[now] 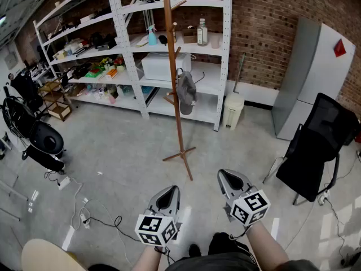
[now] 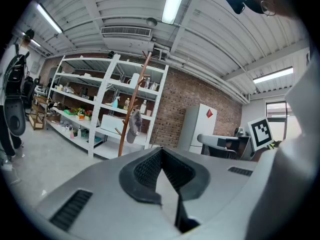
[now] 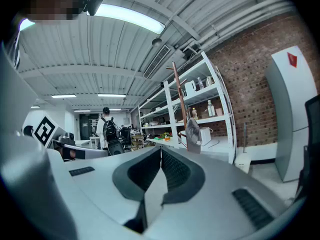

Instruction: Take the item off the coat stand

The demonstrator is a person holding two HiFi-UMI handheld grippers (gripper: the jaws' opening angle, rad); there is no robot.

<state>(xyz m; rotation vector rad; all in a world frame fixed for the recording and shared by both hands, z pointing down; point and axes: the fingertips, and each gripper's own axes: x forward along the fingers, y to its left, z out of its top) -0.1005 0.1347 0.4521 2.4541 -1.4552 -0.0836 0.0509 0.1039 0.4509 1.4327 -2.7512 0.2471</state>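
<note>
A tall wooden coat stand [image 1: 173, 66] rises from the grey floor in front of the white shelves. A grey cap [image 1: 186, 92] hangs from a low peg on its right side. My left gripper [image 1: 171, 191] and right gripper [image 1: 228, 175] are held side by side well short of the stand's feet, both pointing toward it. Each has its jaws shut with nothing between them. In the left gripper view, the cap [image 2: 134, 126] and the stand [image 2: 136, 101] are far beyond the left gripper [image 2: 161, 151]. The right gripper [image 3: 161, 149] also sees the cap [image 3: 193, 133] at a distance.
White shelving [image 1: 121, 55] full of bottles and boxes stands behind the stand. A white bin [image 1: 232, 109] sits beside it. A grey cabinet [image 1: 310, 78] and a black chair [image 1: 316, 151] are at the right. Cables [image 1: 84, 213] lie on the floor at the left. A person with a backpack [image 3: 108, 130] stands far off.
</note>
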